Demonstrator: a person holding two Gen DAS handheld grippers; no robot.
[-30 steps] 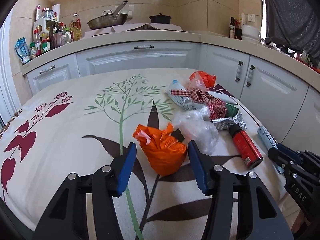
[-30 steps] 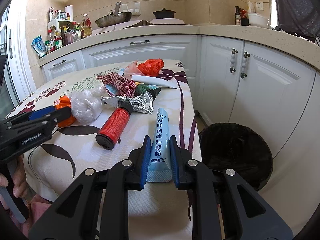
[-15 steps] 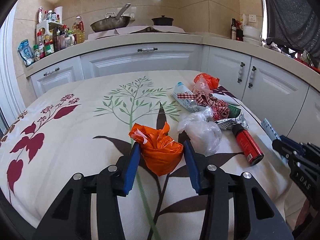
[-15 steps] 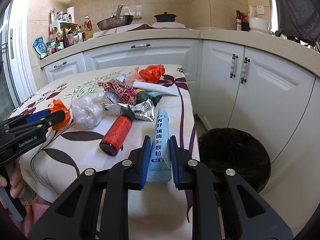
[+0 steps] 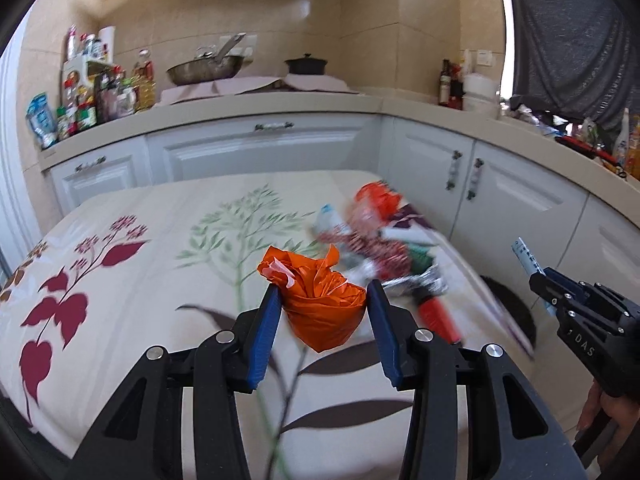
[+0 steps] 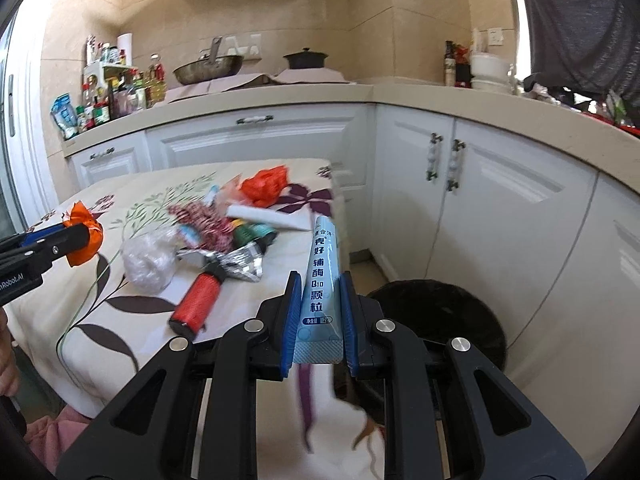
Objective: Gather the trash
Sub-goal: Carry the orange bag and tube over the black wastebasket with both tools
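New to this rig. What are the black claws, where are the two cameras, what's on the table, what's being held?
No robot: a person holds a two-finger clamp in each hand, with a fisheye camera on each looking along the fingers. The left view shows the left gripper closed on an orange bag, lifted off the table. The right view shows the right gripper pinching a light blue sachet. On the flowered tablecloth lie a red can, a clear plastic bag, foil and wrappers. A black bin stands beside the table.

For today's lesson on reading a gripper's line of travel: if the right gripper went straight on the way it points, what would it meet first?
Probably the table's right edge, or the white cupboards beyond; depth is unclear.
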